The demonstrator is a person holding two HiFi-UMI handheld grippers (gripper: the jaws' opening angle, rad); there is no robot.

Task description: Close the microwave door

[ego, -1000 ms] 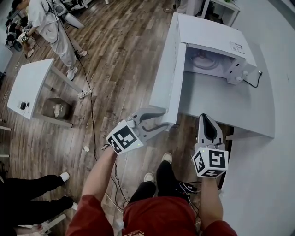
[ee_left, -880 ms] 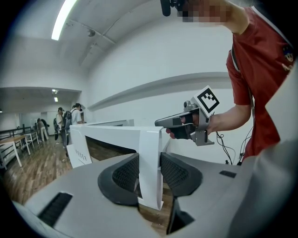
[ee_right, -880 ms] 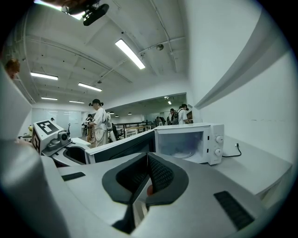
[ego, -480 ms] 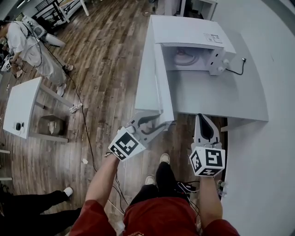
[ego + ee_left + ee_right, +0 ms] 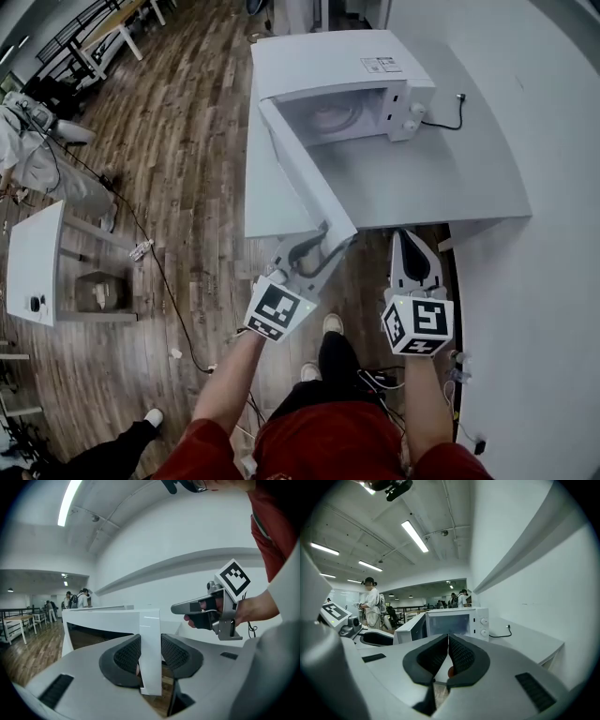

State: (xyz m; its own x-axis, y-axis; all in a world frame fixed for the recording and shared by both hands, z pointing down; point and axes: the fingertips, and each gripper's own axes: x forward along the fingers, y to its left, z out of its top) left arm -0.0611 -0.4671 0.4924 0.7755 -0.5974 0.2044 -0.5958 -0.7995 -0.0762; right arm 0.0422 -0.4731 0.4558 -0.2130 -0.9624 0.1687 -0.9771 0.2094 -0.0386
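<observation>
Microwave door edge (image 5: 150,634) lost inside closing left claw (image 5: 332,240)

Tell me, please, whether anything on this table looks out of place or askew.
Only the microwave door: it stands open, angled out toward the front edge of the table, its free edge gripped by the left hand-held gripper, whose jaws have just been closing on it. The microwave sits square; nothing looks spilled or damaged.

White microwave (image 5: 347,70) upright on pale counter (image 5: 422,187), 2 knobs on right panel; door (image 5: 305,178) open (hinged left), angled out to counter's front edge.
</observation>
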